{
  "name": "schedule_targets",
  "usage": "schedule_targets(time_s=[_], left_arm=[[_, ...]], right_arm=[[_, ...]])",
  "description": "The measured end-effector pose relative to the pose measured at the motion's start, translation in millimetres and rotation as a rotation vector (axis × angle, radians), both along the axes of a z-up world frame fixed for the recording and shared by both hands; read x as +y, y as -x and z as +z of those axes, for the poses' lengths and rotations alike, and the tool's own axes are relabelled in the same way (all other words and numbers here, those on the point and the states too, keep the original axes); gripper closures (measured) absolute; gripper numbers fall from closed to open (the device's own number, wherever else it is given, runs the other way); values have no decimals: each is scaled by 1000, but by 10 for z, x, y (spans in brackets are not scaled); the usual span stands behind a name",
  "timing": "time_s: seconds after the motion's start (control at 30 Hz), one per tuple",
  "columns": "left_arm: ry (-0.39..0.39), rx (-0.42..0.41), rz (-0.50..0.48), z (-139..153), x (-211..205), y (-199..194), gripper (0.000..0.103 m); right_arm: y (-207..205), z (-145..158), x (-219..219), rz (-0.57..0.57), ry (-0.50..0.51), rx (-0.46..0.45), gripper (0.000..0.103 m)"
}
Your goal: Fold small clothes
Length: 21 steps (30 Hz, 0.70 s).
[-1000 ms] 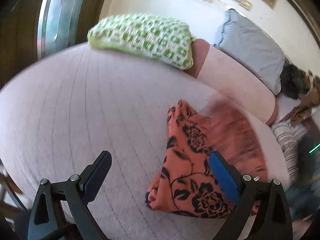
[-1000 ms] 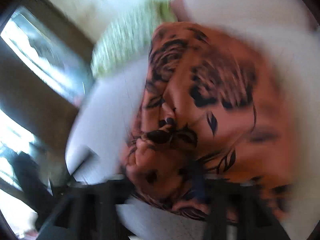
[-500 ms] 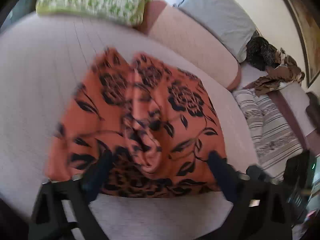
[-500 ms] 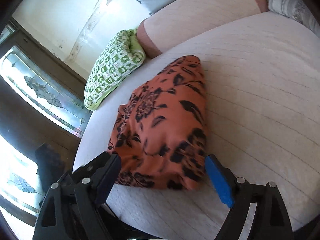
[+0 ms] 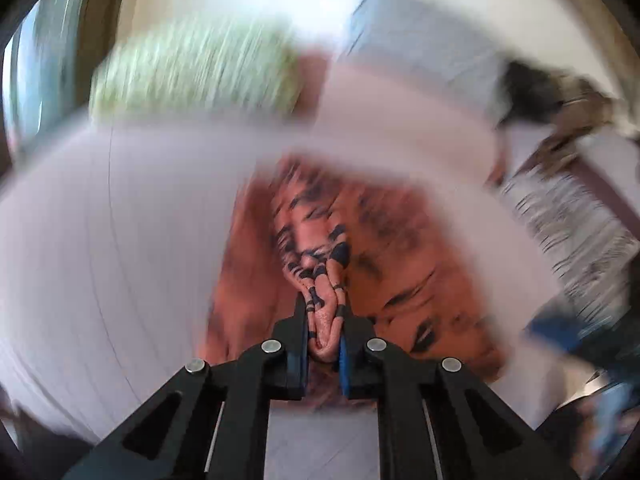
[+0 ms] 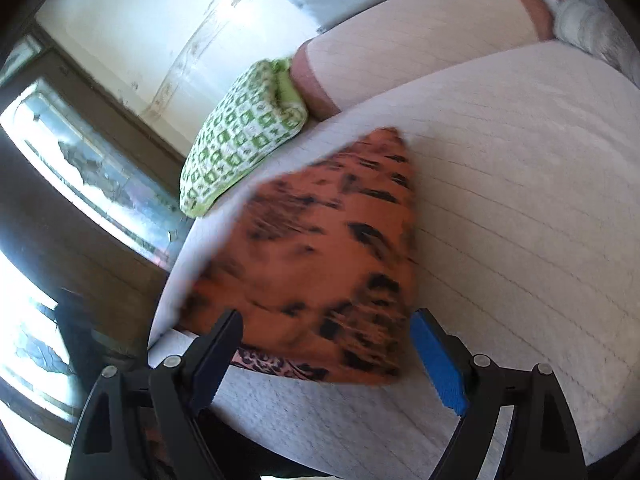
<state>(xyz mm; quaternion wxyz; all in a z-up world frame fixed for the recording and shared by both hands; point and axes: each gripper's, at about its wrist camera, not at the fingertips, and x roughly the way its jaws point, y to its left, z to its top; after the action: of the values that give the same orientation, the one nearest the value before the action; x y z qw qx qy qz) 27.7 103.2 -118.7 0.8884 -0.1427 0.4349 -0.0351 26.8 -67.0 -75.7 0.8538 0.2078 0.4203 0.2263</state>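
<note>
My left gripper (image 5: 324,344) just closed, now clamped on bunched edge of orange cloth (image 6: 320,256) lying on bed (image 6: 520,200). Right gripper (image 6: 326,356) gaping, empty, near cloth's front edge. I judge: lift gently, keep layers together, avoid dragging.

The left wrist view looks steeply down along its own fingers (image 5: 344,352), very close to the orange flowered cloth (image 5: 400,264) on the bed (image 5: 120,260), and is heavily blurred. The right wrist view sits a little farther back and looks slantwise over the same cloth (image 6: 320,264) toward the wall and window. Both views share the cloth, the pale bed (image 6: 520,220), the green checked pillow (image 5: 192,76) (image 6: 244,136) and the pinkish bolster (image 6: 420,56) behind it.
</note>
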Motion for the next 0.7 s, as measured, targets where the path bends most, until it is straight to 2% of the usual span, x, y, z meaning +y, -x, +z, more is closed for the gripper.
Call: schedule_targets(time_s=[0.03,0.07,0.13,0.2,0.27,0.33,0.43,0.6,0.67,0.7], left_arm=[[38,68,18,-189,61,-37,91],[76,69,29,-240,113,-24,91],[57,19,9,-102,84,-10,91],[45,14,4,-117,75,20,91],[63,31,9,-177,101,36,90],[52,15,0,-131,131,76,90],[27,1,-10,-136,118,103,90],[-28,-21,-32,-120,14,104,90],[-47,-30,-40,-100,-5,121,90],[-57,-38,-40,-94,-38,96,90]], right_arm=[[-78,74,128,31,38,2,15],[-135,131,224,49,70,-5,15],[-305,281,496,112,164,-26,13],[-510,353,743,159,223,-16,12],[-768,382,1051,201,288,18,12],[-1005,350,1377,242,326,65,12],[-1347,136,1953,310,463,140,12],[-1670,-377,2380,304,611,257,13],[-1713,-536,2408,293,659,283,22],[-1702,-537,2423,292,703,264,34]])
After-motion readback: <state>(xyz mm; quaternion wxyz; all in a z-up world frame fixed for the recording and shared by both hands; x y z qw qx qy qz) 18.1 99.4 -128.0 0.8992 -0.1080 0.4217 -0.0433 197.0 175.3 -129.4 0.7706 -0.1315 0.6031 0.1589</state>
